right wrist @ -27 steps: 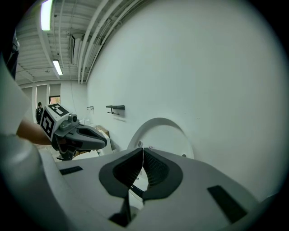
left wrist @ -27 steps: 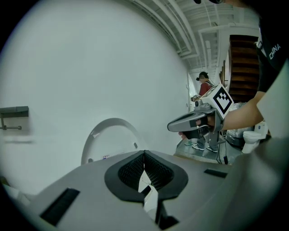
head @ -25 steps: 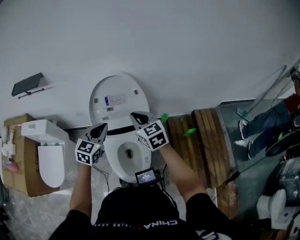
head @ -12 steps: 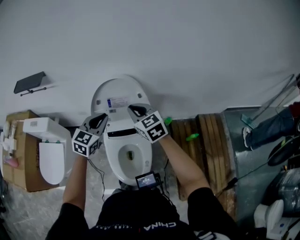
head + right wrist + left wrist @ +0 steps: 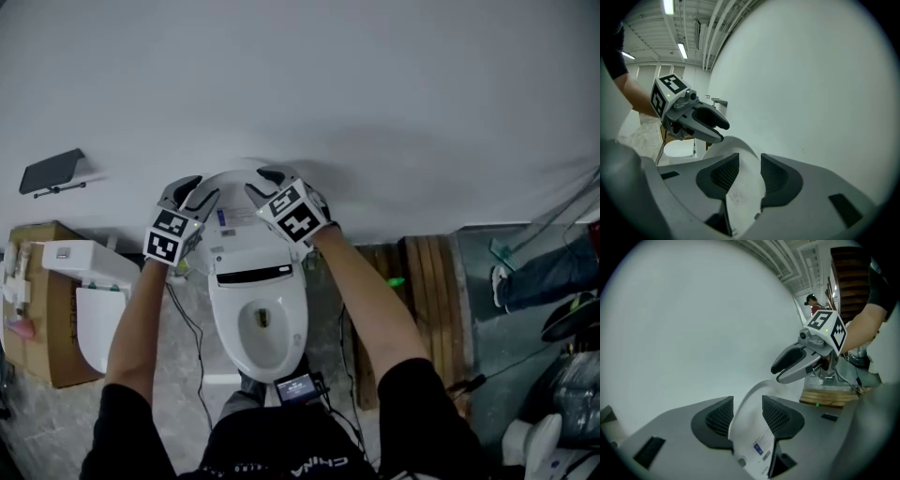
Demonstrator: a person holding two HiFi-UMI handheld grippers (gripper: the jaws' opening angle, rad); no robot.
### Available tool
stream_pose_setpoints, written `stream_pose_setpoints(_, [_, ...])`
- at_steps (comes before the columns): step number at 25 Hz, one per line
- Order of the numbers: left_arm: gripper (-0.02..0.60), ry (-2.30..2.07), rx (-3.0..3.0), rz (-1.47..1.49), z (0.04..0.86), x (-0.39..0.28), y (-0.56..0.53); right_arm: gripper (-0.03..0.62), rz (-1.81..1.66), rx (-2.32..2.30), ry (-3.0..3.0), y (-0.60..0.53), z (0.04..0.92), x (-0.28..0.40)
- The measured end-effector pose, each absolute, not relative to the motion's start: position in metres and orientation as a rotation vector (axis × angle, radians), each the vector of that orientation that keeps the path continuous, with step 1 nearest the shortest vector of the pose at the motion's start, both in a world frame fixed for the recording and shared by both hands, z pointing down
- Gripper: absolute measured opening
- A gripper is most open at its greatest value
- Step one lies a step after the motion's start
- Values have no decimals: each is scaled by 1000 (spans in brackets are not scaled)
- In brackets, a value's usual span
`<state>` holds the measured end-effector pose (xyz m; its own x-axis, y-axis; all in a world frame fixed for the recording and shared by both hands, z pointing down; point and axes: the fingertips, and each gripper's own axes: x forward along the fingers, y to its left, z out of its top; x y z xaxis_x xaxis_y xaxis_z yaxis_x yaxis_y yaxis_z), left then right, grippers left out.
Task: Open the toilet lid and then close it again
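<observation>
White oval plastic toilet lid point(image 5: 236, 223) upright against pale wall point(image 5: 394, 84) | left gripper point(image 5: 192, 190), right gripper point(image 5: 261, 183) straddle its top edge | jaws just been opening, unclenched | pad contact unclear

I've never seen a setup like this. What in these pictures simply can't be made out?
Print on the lid label: head view, too small to read; left gripper view, blurred.
Base of the toilet: head view, hidden under the bowl and the person's body.
The bystander: head view, cut off by the right edge; only legs show.
The small screen: head view, too small to read.
</observation>
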<state>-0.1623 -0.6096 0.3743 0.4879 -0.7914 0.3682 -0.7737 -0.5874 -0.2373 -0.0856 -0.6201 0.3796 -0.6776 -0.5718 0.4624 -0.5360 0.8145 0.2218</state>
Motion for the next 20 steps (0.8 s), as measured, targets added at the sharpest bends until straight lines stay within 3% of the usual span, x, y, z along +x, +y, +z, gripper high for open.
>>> stream_pose_setpoints(7, [212,1371,-2652,-947,417,-183,-661,146,-109,722,-2356,-670,413,-82])
stream_pose_setpoints(10, [213,1318,-2669,-927,418,-179,-667,184,-63,660,-2340,-678,420,-81])
stream_pose_setpoints(20, [210,1184,-2733,-883,411,-162,-661,184,-40,573,-2339,-678,422,-97])
